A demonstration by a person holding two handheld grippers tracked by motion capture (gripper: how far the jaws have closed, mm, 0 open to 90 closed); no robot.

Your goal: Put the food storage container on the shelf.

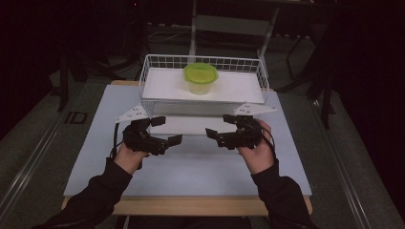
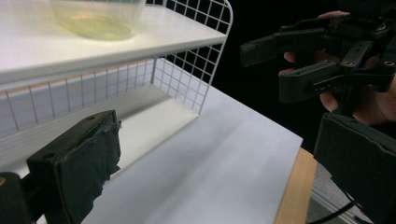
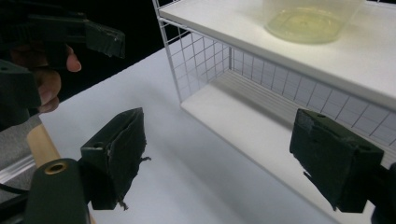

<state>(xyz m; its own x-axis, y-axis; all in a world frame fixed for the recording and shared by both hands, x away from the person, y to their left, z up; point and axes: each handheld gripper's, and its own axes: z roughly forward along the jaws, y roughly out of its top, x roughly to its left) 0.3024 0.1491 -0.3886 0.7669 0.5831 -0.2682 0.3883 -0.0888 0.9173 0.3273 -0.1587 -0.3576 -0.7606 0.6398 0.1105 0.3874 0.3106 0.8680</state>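
We see a translucent container [image 1: 201, 85] with lime-green lid on the wire rack's [image 1: 152, 64] upper shelf, far centre, left gripper [image 1: 167, 131] and right gripper [image 1: 217, 128] both released, empty, above the near white table [image 1: 191, 167].

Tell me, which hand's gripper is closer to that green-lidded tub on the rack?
Roughly equal; the right looks marginally nearer. The tub sits on the rack's top shelf, the left gripper below-left of it, the right below-right, both open over the table.
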